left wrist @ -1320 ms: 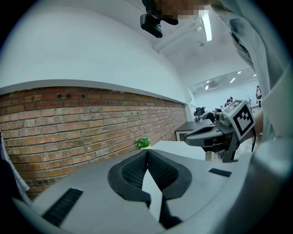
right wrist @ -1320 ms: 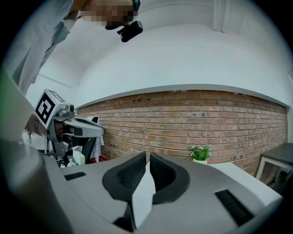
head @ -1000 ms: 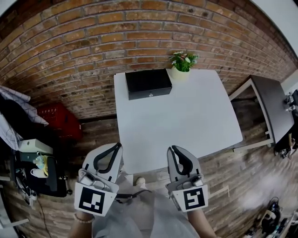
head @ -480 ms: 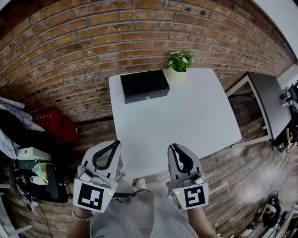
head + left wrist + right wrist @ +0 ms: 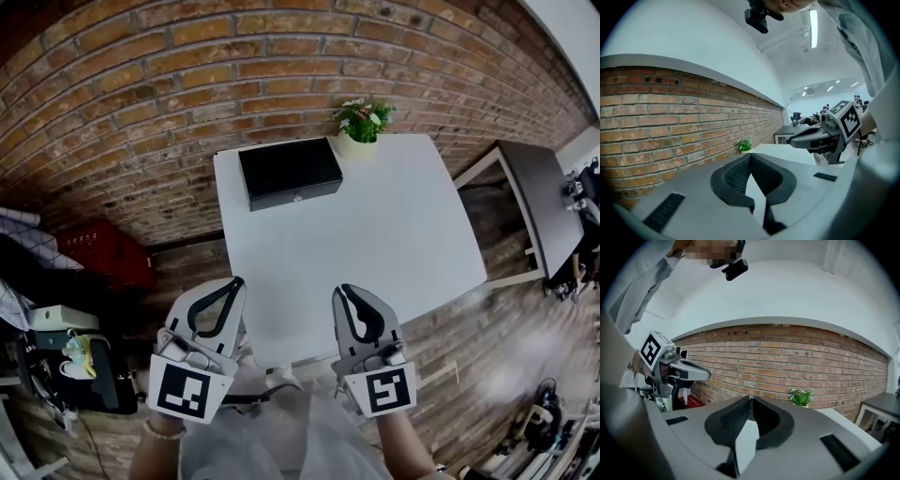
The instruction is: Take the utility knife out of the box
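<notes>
A closed black box (image 5: pixel 289 173) with a small front latch sits at the far left corner of the white table (image 5: pixel 375 244). No utility knife shows in any view. In the head view both grippers hover at the table's near edge, well short of the box. My left gripper (image 5: pixel 238 282) is shut with nothing in it, jaws meeting at the tip, and the left gripper view (image 5: pixel 750 157) shows the same. My right gripper (image 5: pixel 342 291) is also shut and empty, its pads together in the right gripper view (image 5: pixel 750 401). Each gripper view shows the other gripper alongside.
A small potted plant (image 5: pixel 364 122) stands at the table's far edge, just right of the box. A brick wall (image 5: pixel 187 84) runs behind the table. A red crate (image 5: pixel 112 251) and clutter (image 5: pixel 66 347) lie on the floor at left; a dark side table (image 5: pixel 544 211) stands at right.
Both grippers have moved forward a little toward the table's near edge, still shut. The box and the plant have stayed in place on the table.
</notes>
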`<state>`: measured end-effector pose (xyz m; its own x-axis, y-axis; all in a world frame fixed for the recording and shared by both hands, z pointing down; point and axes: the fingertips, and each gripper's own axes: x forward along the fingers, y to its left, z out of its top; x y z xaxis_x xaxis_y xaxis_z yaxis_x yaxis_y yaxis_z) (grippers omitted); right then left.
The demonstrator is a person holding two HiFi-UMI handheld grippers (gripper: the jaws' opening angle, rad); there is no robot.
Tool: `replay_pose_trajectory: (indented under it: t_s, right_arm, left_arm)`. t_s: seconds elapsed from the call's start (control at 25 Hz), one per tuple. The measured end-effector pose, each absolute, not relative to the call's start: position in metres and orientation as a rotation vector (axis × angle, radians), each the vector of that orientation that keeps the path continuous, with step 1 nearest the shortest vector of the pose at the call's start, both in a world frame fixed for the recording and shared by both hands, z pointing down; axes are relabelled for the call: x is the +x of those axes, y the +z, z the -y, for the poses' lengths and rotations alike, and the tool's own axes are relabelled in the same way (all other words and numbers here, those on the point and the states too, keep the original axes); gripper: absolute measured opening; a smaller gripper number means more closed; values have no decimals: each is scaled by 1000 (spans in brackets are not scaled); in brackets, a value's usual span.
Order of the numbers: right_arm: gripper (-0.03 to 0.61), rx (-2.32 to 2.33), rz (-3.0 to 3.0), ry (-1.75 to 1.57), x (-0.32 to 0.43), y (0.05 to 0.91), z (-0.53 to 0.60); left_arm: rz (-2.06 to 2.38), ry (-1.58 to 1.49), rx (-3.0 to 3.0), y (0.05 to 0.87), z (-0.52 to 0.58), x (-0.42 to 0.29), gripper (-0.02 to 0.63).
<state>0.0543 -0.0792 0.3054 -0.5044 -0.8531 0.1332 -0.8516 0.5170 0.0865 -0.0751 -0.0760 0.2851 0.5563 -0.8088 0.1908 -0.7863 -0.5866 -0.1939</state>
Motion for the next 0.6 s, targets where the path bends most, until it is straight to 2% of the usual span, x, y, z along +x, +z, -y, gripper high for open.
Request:
replay_pose_trajectory:
  t_s: [0.6]
  right_arm:
    - [57,1514,2531,40,38,344,160]
  left_arm:
    - [-1309,-386,-2762,315,139,-100,18]
